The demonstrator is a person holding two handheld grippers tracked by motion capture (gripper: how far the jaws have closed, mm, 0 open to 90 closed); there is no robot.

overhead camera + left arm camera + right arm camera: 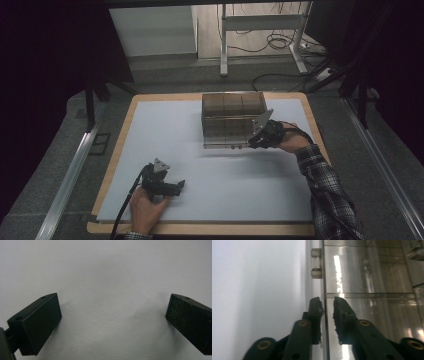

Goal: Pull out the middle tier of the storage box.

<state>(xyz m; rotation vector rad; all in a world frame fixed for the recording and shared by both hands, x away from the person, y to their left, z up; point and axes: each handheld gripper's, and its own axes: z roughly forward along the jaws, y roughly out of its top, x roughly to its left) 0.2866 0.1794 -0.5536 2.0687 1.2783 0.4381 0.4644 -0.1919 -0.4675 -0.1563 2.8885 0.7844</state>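
Observation:
A clear brownish plastic box (232, 112) with several compartments stands on the white mat (165, 130) at the back centre. Its thin front panel (222, 146) lies low along the box's front edge. My right gripper (252, 142) is at that panel's right end. In the right gripper view my jaws (327, 305) straddle the panel's edge (324, 285), nearly closed on it, with a small hinge block (316, 265) farther along. My left gripper (179, 186) rests on the mat at the front left. Its jaws (113, 307) stand wide apart with only bare mat (107, 270) between them.
The mat lies on a wooden board (122, 135) whose rim shows all round. Grey floor, metal rails (70, 175) and a desk frame with cables (260, 45) lie beyond the board. The person's plaid sleeve (327, 195) crosses the mat's front right corner.

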